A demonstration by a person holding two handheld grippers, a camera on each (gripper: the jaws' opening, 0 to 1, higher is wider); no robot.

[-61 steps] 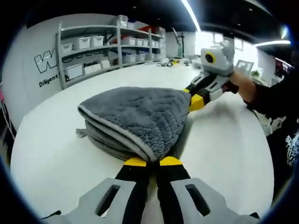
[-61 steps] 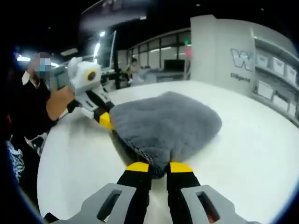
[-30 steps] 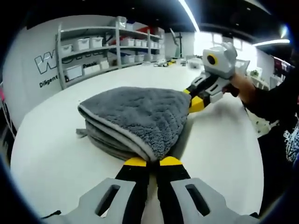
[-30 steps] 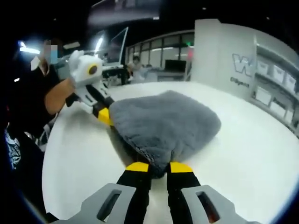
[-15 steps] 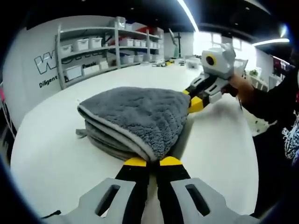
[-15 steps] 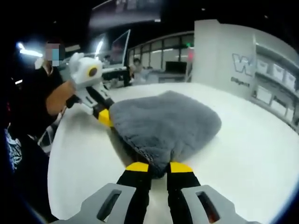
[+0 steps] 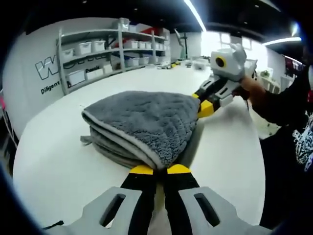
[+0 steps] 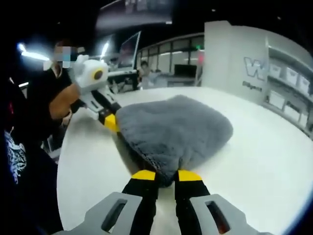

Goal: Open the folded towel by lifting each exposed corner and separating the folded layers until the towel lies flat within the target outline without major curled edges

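A grey folded towel (image 7: 142, 120) lies on the white table (image 7: 54, 166), its top layer lifted and stretched between two corners. My left gripper (image 7: 155, 170) is shut on the near corner of that top layer. The right gripper (image 7: 202, 105), held by a person's hand, pinches the far corner. In the right gripper view the same towel (image 8: 176, 129) spreads ahead, my right gripper (image 8: 166, 175) is shut on its near corner, and the left gripper (image 8: 110, 122) grips the corner at the left. Lower folded layers (image 7: 105, 147) rest on the table.
Shelving with white bins (image 7: 93, 51) stands along the wall beyond the table. A person in dark clothes (image 7: 288, 127) stands at the table's edge, also seen as a person (image 8: 24, 132) on the left of the right gripper view. Bare tabletop (image 8: 264, 161) surrounds the towel.
Both grippers keep hold of their corners and the towel has barely moved. The person's body has shifted slightly beside the table.
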